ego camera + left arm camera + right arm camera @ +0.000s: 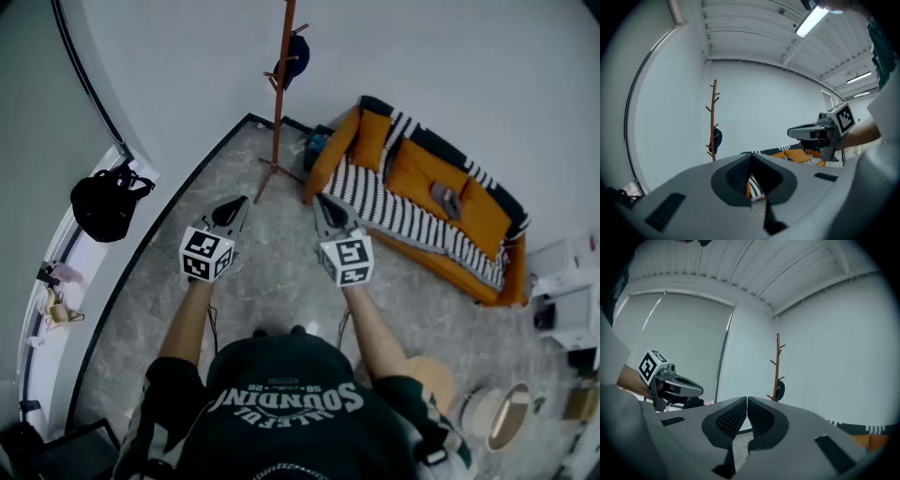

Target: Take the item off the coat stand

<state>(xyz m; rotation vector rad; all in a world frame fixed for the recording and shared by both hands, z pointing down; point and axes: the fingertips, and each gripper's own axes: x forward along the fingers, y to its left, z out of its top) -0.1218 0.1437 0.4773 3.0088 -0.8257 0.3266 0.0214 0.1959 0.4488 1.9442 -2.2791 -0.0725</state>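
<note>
Left gripper [239, 202] & right gripper [319, 201]: fingers shut, empty. 1 coat stand [278, 94] w/ 1 dark cap [298, 50].

One coat stand [278, 94], one dark item [296, 54], perhaps a cap, one sofa [422, 192], one bag [103, 208], two grippers: left gripper [242, 201], right gripper [319, 199].

Grey marbled floor [272, 267] runs to the white walls, edged with a dark skirting line. The coat stand [278, 94] has its splayed feet on it near the corner. Just beside that sits an orange sofa [427, 173] draped with a striped blanket [398, 216], and a white cabinet [567, 267] stands further right.
</note>
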